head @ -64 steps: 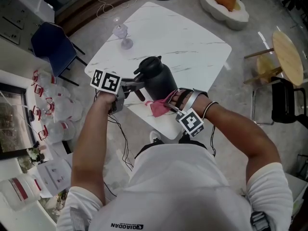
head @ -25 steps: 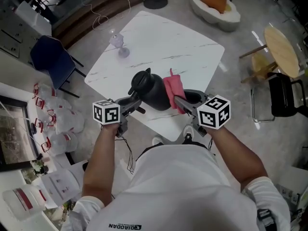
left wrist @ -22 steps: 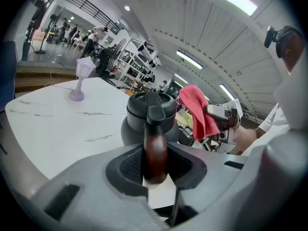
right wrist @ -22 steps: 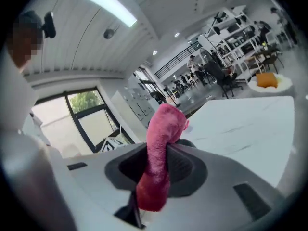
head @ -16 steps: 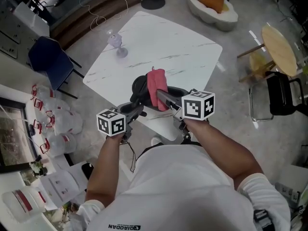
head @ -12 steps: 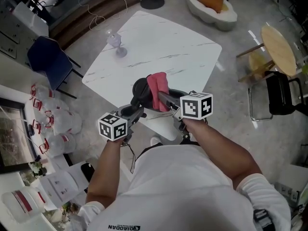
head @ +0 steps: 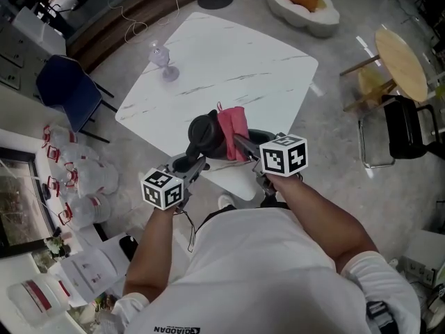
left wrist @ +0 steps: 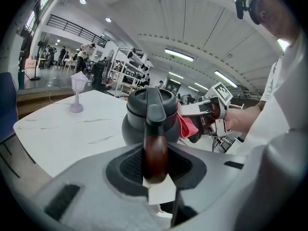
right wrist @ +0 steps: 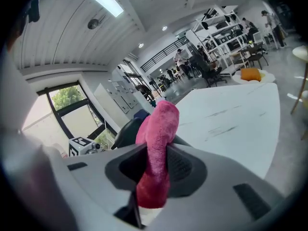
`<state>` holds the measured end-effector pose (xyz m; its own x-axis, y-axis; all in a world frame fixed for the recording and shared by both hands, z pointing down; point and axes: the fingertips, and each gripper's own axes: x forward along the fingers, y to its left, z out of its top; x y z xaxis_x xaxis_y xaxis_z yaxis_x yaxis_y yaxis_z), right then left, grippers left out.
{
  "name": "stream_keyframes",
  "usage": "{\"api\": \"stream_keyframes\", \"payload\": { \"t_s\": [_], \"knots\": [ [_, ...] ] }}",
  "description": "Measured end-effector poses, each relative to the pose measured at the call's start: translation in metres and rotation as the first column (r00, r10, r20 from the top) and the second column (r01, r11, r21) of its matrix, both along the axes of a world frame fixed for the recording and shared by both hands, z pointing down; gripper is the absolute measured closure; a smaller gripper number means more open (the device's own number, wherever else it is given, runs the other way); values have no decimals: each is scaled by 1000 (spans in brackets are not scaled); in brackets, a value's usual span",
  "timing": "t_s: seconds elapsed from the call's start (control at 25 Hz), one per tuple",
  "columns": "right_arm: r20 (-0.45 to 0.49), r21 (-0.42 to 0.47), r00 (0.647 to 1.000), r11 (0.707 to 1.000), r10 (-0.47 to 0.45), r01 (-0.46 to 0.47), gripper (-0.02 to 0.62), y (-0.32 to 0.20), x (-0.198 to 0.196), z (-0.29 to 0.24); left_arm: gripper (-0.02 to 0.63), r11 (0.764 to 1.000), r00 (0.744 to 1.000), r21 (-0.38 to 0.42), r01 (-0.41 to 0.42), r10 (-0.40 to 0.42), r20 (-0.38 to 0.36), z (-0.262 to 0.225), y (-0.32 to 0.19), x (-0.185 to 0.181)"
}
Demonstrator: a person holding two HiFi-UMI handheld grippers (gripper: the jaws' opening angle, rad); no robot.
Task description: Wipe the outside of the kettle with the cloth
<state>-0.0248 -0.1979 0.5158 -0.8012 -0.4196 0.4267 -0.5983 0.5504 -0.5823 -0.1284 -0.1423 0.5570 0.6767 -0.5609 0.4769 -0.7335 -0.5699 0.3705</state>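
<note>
The black kettle (head: pixel 206 136) is at the near corner of the white marble table (head: pixel 257 68), its lid towards me. My left gripper (head: pixel 189 165) is shut on the kettle's brown handle (left wrist: pixel 155 155), which fills the gap between the jaws in the left gripper view. My right gripper (head: pixel 241 145) is shut on the pink cloth (head: pixel 232 122), which lies against the kettle's right upper side. In the right gripper view the cloth (right wrist: pixel 157 143) stands up between the jaws and hides most of the dark kettle (right wrist: pixel 124 131) behind it.
A clear stemmed glass (head: pixel 160 56) stands at the table's far left. A blue chair (head: pixel 64 89) and several plastic bottles (head: pixel 80 179) are to the left. A round wooden table (head: pixel 405 65) and a black chair (head: pixel 409 127) are to the right.
The right gripper has carried the cloth from the kettle's right flank across its top, then lowered it against the kettle. The left gripper has kept the handle and shifted slightly.
</note>
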Motion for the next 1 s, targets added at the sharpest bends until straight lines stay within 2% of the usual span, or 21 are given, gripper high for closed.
{"api": "stream_keyframes", "payload": {
  "t_s": [0.36,1.0],
  "knots": [
    [-85,-108,996,994,0,-10,491,3,21,45,508,1000,1000,-12,-14,14,3,-1,1,0],
    [-192,-193,981,980,8,-46,491,5,49,106,508,999,999,-18,-51,51,4,3,5,1]
  ]
}}
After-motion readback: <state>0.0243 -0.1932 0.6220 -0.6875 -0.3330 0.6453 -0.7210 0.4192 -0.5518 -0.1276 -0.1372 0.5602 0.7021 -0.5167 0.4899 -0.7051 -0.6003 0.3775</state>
